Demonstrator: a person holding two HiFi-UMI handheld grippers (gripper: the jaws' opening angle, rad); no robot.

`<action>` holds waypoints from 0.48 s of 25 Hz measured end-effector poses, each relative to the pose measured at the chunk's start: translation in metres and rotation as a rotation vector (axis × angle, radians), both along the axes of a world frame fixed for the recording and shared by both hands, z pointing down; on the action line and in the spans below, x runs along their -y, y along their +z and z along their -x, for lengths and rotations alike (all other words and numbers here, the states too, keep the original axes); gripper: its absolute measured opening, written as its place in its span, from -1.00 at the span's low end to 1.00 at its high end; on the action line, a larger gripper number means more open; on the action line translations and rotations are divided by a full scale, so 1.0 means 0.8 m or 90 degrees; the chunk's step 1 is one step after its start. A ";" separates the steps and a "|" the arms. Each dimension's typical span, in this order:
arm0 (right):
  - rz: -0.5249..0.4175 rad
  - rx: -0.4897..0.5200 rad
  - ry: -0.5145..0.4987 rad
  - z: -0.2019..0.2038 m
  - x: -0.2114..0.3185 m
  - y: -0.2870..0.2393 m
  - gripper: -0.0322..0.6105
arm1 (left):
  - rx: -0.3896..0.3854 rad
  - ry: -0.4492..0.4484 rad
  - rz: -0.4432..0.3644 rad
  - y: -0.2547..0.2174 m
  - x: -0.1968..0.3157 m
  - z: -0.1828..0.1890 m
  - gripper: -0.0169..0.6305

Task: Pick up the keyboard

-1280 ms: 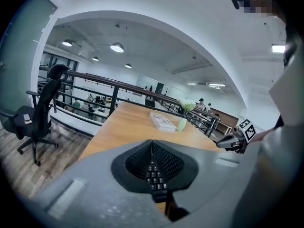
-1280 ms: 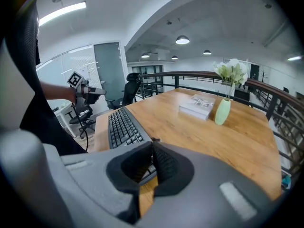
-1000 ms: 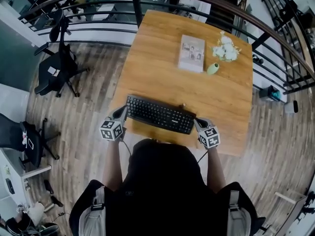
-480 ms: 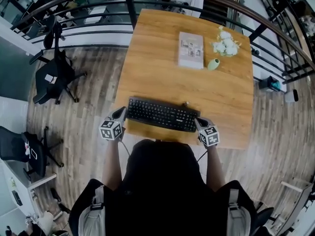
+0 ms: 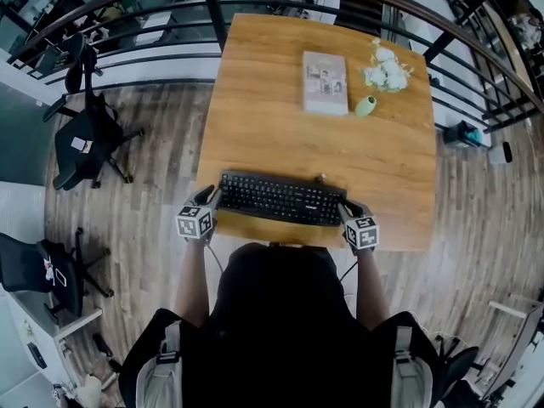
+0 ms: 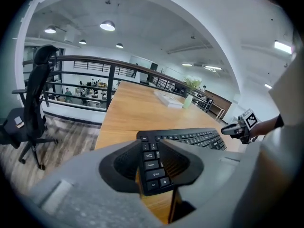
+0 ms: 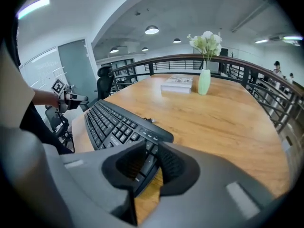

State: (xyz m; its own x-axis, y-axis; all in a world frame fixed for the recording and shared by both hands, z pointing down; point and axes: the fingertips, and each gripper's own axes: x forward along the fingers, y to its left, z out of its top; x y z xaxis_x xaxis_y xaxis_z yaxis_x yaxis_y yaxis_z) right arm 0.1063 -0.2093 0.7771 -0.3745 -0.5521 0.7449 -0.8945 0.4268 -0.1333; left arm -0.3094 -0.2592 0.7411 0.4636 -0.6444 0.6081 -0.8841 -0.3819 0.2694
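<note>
Desk point(image 5: 280, 130): keyboard point(image 5: 280, 199) ends between just-opened claws point(image 5: 212, 196) point(image 5: 342, 209)

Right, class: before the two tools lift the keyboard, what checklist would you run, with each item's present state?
1. Left tool at one end of the keyboard: ok.
2. Right tool at the other end: ok.
3. Jaws closed on the keyboard: not ok. Both pairs have just been opening; the keyboard's ends show between them, but the pads do not press.
4. Keyboard flat on the table: ok.
5. Book and vase well apart from the keyboard: ok.
</note>
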 end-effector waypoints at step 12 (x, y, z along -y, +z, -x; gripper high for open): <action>0.065 0.056 0.062 0.001 -0.006 0.027 -0.13 | -0.015 0.054 0.093 0.056 0.017 -0.003 -0.11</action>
